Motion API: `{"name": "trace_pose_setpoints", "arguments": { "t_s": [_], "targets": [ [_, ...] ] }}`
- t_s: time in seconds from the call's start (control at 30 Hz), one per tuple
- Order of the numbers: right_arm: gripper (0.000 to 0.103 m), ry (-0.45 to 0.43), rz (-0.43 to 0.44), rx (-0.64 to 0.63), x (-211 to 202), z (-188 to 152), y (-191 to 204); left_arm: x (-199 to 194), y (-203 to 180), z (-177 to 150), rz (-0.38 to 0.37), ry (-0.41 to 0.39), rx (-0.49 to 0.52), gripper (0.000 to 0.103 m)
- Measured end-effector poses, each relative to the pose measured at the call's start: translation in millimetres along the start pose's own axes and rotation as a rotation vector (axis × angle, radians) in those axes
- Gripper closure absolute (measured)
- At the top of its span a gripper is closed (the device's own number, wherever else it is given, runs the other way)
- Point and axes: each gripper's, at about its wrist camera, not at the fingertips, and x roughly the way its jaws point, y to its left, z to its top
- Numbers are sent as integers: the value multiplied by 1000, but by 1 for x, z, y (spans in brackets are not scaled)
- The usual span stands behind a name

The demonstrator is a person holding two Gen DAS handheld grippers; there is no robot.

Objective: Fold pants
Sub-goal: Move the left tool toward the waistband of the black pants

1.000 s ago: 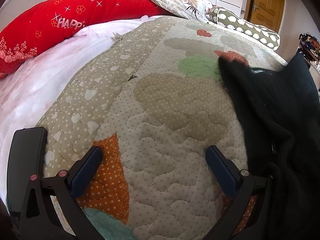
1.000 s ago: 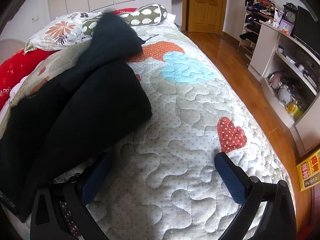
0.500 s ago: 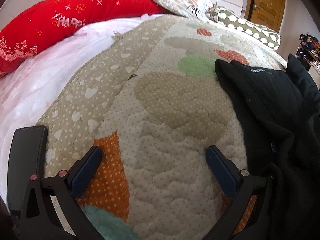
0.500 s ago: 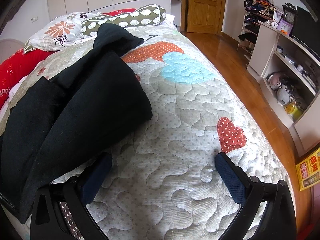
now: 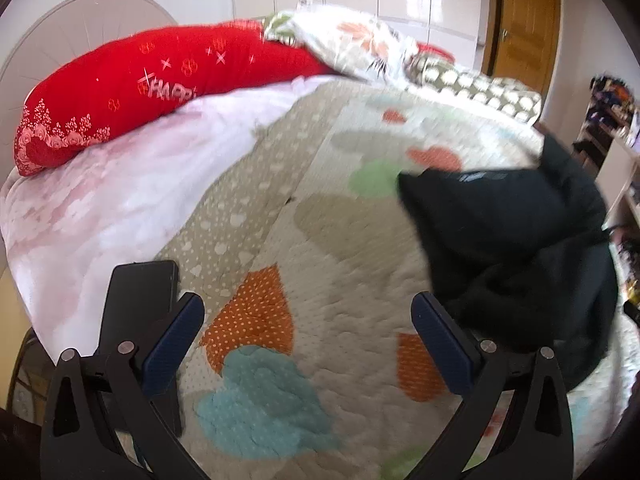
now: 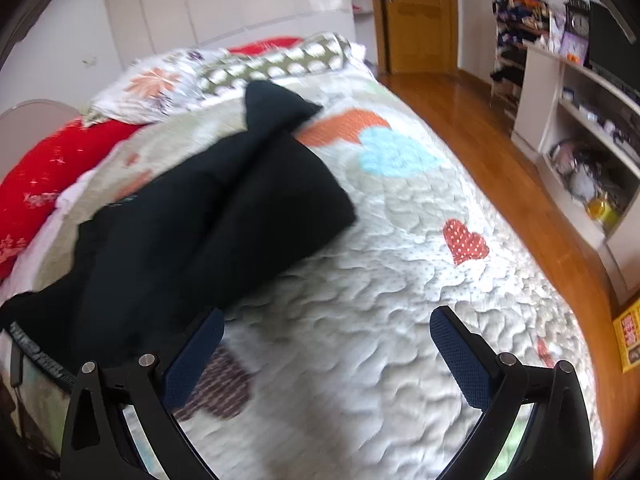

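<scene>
Black pants (image 5: 516, 248) lie bunched on the patchwork quilt (image 5: 352, 300), at the right of the left wrist view. In the right wrist view the pants (image 6: 208, 216) stretch from the lower left up toward the pillows, both legs side by side. My left gripper (image 5: 308, 334) hovers open over bare quilt, its right finger close to the edge of the black cloth. My right gripper (image 6: 328, 350) is open above the quilt (image 6: 380, 288), its left finger at the near edge of the pants. Neither holds anything.
A red bolster (image 5: 132, 92), a floral pillow (image 5: 360, 48) and a green spotted pillow (image 6: 280, 66) line the head of the bed. A white sheet (image 5: 100, 208) shows left of the quilt. Wooden floor (image 6: 512, 152), white shelves (image 6: 580, 128) and a door (image 6: 416, 16) lie right.
Both grippers have lifted and pulled back from the bed, so more of the quilt and room shows. The pants' raised leg has dropped onto the quilt. Both stay open.
</scene>
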Motion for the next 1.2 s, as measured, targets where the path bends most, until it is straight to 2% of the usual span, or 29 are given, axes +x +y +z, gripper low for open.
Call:
{"name": "trace_pose_setpoints", "arguments": {
  "t_s": [0.13, 0.27, 0.4, 0.7, 1.2],
  "targets": [
    [0, -31, 38, -14, -23, -4, 14, -23, -9, 6, -20, -52, 7, 0],
    [0, -32, 48, -28, -34, -8, 24, -33, -24, 7, -70, -62, 42, 0],
    [0, -2, 66, -24, -38, -9, 31, -42, -40, 0, -84, -84, 85, 0],
    [0, -38, 111, -65, -49, -13, 50, -47, -57, -8, -111, -82, 101, 0],
    [0, -11, 120, -61, -42, -16, 49, -50, -70, -11, -114, -85, 117, 0]
  ]
}}
